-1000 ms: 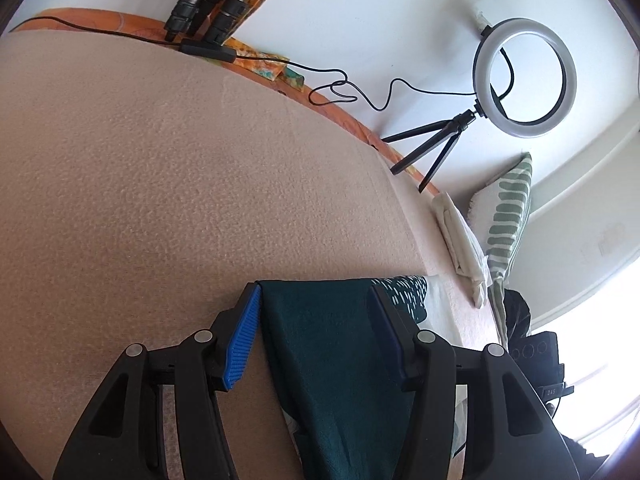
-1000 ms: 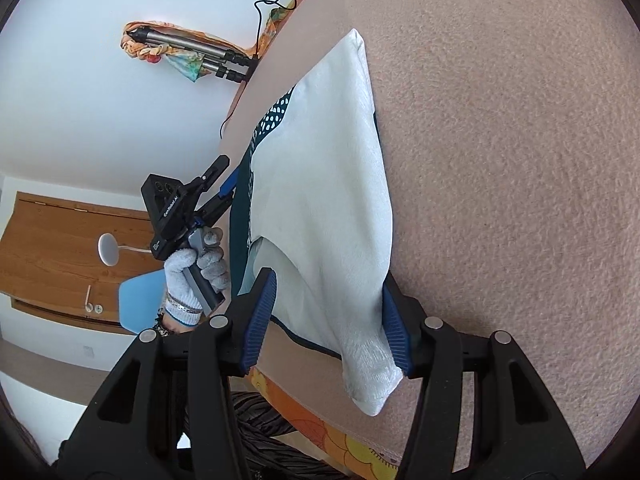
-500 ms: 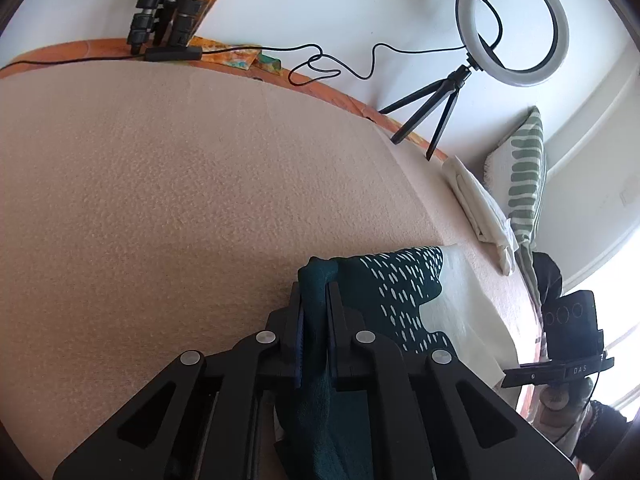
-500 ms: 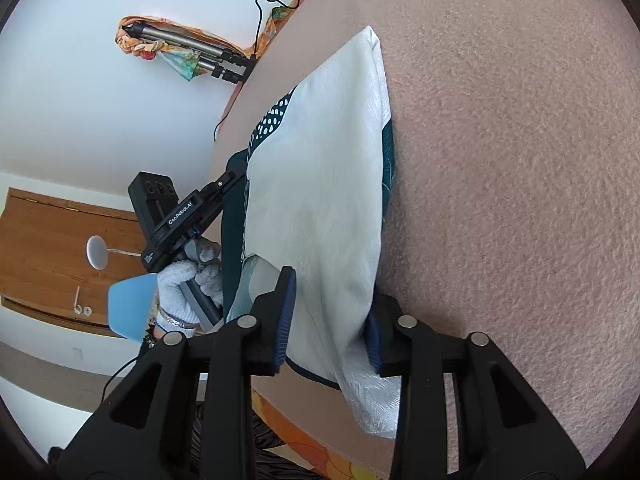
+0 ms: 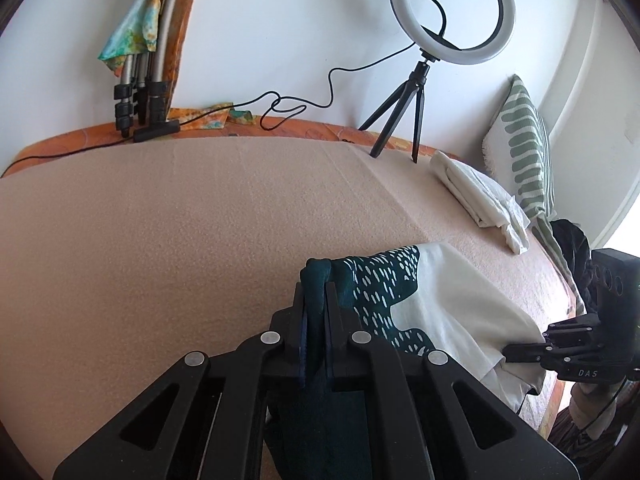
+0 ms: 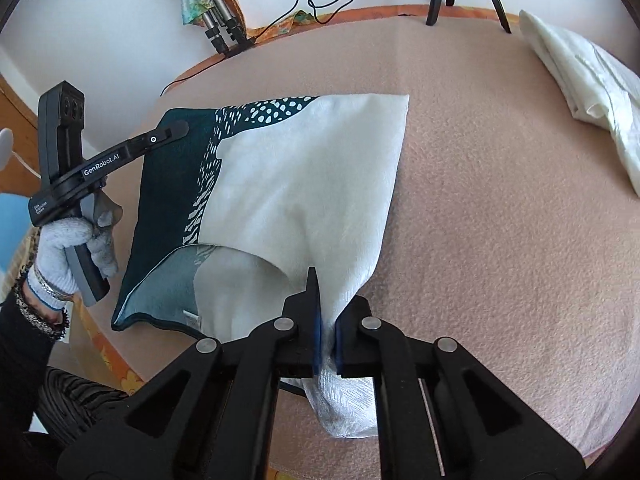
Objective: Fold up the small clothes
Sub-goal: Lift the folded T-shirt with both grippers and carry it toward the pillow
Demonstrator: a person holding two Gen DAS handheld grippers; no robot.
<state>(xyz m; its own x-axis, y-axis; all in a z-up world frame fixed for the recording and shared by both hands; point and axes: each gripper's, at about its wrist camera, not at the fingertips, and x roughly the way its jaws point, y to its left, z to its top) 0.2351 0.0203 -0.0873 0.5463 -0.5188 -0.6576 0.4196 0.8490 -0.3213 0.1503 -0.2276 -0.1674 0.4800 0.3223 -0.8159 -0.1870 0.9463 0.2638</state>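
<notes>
The left wrist view shows the left gripper [image 5: 314,300] at lower centre, its jaws clenched on a bunched dark teal edge of the cloth [image 5: 448,304], which spreads to the right over the pink blanket [image 5: 160,248]; the right gripper [image 5: 520,348] enters from the right edge of the frame and meets the cloth's white side. Only this view shows the whole ring light [image 5: 452,12] on its small tripod at upper right, the striped pillow [image 5: 524,148] at the right edge, and a dark bundle just below that pillow. The right wrist view shows what the other hides: a gloved hand [image 6: 68,248] at the left edge carrying the left gripper [image 6: 176,130], whose tip clamps the cloth's teal corner, and the cloth [image 6: 304,176] nearly whole, white with a teal, speckled band on its left, its near edge lifted off the blanket. At lower centre the right gripper [image 6: 326,320] has just been closing and now pinches a white corner of the cloth between its blue pads. Counted: one cloth in hand, one folded white cloth [image 6: 580,76] at upper right, two grippers, one ring light, one pillow, one bundle of folded metal legs [image 5: 140,80] at upper left
</notes>
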